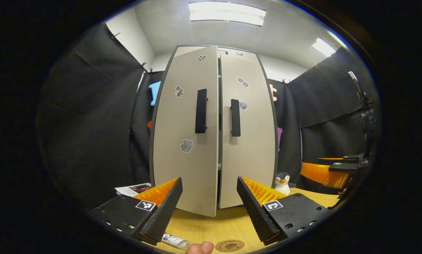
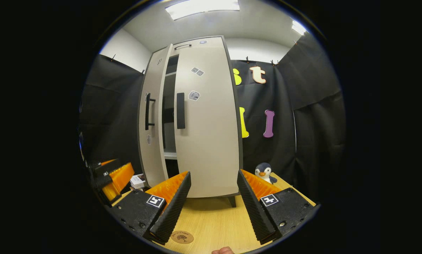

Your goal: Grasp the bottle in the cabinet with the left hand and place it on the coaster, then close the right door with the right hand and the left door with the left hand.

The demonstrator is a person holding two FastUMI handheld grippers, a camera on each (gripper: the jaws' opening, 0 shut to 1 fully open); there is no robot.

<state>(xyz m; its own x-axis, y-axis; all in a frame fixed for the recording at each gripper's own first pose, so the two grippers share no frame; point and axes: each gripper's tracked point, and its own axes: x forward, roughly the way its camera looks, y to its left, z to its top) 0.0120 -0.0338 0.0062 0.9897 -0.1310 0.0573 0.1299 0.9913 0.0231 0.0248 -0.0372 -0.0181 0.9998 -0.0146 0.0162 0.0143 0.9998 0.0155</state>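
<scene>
— Where is the bottle sitting?

— A small bottle (image 1: 175, 241) is lying on its side at the near edge of the bench (image 1: 214, 220), just under your left gripper (image 1: 209, 183). It is resting a little to the left of the coaster (image 1: 229, 245), apart from it, and a fingertip (image 1: 200, 248) is poking in between the two.

— And the claws?

— You are holding both with the fingers spread wide and nothing between them. The right gripper (image 2: 213, 174) is hovering over the bench in front of the cabinet, with the coaster below its left finger.

— How are the doors standing?

— The left door (image 1: 182, 141) is hanging ajar, its free edge standing forward of the right door (image 1: 248, 141); in the right gripper view a dark gap and a shelf are showing between them. The right door is looking flush with the cabinet.

— Anything else around?

— A toy penguin (image 1: 282, 183) is sitting by the cabinet's right side, toward the bench's right edge, and some booklets (image 1: 133, 189) are lying by the cabinet's left side.
</scene>
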